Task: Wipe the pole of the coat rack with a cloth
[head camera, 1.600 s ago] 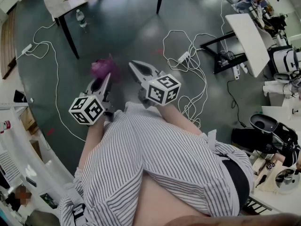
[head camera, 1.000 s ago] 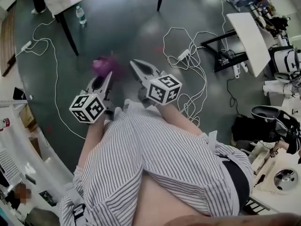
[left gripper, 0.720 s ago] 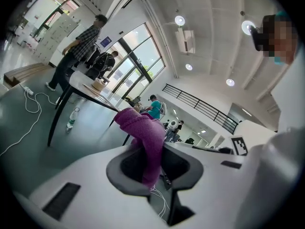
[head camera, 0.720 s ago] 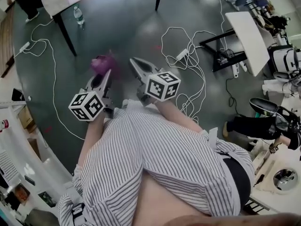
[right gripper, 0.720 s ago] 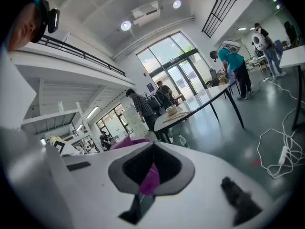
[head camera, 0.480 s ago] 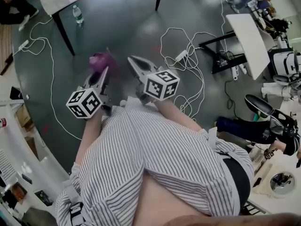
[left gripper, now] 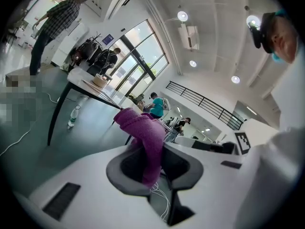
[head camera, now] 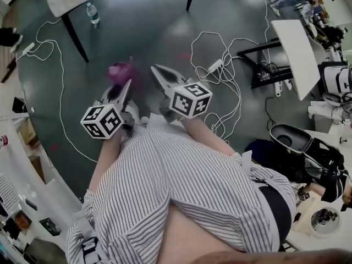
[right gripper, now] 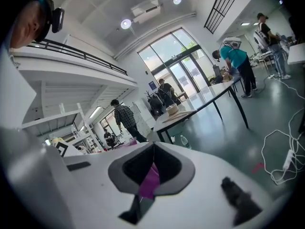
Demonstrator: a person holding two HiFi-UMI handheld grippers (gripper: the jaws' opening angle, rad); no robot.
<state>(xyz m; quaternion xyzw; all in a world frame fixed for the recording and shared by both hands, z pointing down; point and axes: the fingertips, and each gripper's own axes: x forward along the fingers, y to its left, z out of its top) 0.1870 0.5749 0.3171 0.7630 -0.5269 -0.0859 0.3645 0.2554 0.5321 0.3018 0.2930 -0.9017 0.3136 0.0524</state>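
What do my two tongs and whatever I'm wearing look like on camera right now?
The left tongs and right tongs match. Both have long grey jaws tapering to a point. In their own views, the jaws show a dark grey lining on a white body. Each carries a white cube at its rear, printed with black square markers. You wear a shirt with fine grey-and-white stripes.

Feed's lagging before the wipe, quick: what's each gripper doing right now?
Left gripper: closed on the cloth.
Right gripper: closed, fingertips together; a purple sliver shows between its fingers, and I can't tell what it is.
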